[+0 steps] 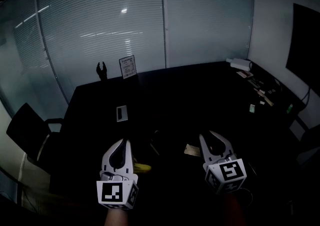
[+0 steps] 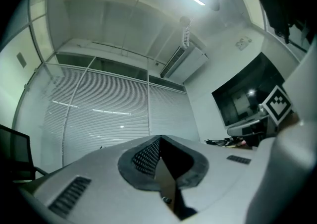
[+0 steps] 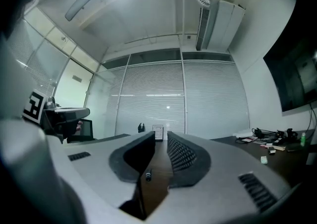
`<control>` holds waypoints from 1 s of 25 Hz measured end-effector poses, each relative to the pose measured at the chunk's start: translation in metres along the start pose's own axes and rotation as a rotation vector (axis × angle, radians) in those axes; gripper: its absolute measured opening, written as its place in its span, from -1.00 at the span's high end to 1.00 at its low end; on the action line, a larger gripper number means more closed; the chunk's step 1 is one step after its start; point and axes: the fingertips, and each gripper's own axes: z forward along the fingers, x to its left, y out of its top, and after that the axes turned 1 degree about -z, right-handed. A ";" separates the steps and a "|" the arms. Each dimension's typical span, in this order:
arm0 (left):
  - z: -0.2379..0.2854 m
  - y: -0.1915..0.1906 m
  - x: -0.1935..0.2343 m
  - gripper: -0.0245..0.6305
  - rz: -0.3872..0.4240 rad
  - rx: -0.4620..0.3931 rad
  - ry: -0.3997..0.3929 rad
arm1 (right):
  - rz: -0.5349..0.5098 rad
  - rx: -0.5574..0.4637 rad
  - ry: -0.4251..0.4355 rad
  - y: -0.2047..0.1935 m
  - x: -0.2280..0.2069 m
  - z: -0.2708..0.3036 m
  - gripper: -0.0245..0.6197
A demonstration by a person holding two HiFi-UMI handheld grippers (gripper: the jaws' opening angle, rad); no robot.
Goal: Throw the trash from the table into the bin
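Seemingly reaching for trash: left claw [image 1: 123,142] shut, right claw [image 1: 209,135] narrowly parted, both empty above the bench [image 1: 170,97]; next, the right likely must widen over the tan scrap [image 1: 192,150] at its nine o'clock.

The left hand-held gripper [image 1: 123,144] and the right hand-held gripper [image 1: 215,136] have matt white plastic shells (their black pads [image 3: 182,154] look studded, rubbery). The bench [image 1: 200,95] is dark and smooth, with a faint brown sheen. The glass wall [image 1: 100,35] is glossy.
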 end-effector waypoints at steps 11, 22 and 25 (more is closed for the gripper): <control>0.068 -0.042 0.006 0.93 -0.023 0.036 0.002 | 0.012 0.085 0.048 -0.047 -0.033 0.065 0.62; 0.110 -0.116 -0.005 0.93 -0.038 0.128 0.036 | -0.050 0.463 0.299 -0.191 -0.042 0.100 0.28; 0.114 -0.127 -0.005 0.93 -0.027 0.129 0.029 | -0.080 0.639 0.371 -0.249 -0.042 0.089 0.18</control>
